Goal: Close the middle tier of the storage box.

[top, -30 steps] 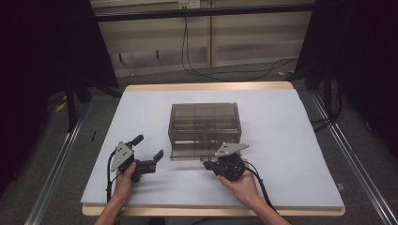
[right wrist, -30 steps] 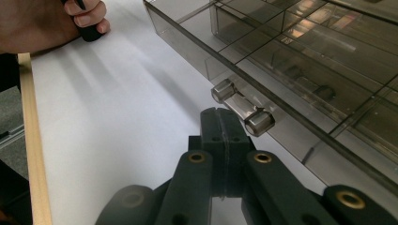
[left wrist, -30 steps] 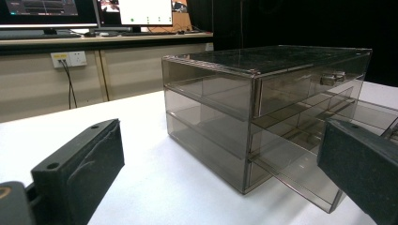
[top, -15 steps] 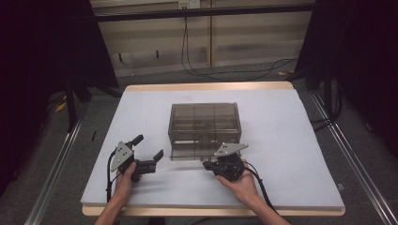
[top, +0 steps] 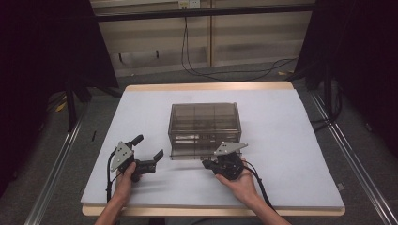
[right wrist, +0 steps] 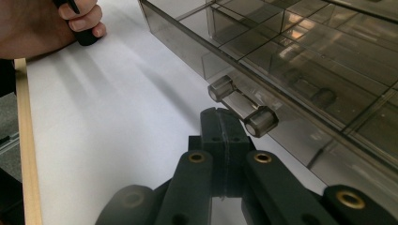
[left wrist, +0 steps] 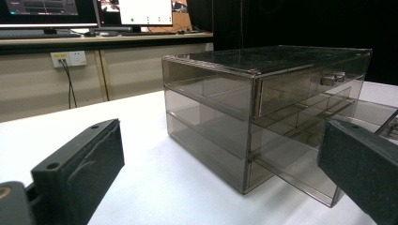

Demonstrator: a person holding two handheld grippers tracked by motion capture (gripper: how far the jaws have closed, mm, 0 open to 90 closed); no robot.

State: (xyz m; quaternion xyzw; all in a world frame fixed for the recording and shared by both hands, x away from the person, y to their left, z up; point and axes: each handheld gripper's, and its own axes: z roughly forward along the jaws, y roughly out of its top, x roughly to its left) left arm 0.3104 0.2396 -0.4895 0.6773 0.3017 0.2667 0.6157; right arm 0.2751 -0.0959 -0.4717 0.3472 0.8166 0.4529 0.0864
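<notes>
Smoky clear-plastic drawer box (top: 204,123), cylindrical bar handle (right wrist: 242,108)

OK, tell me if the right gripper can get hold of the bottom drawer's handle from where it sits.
Probably yes. The right gripper sits just short of the drawer handle with nothing between them, but its jaws are shut, so it must open first.

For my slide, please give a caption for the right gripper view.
Right gripper, fingers shut, just below the handle of the smoky drawer box's open bottom drawer.
</notes>
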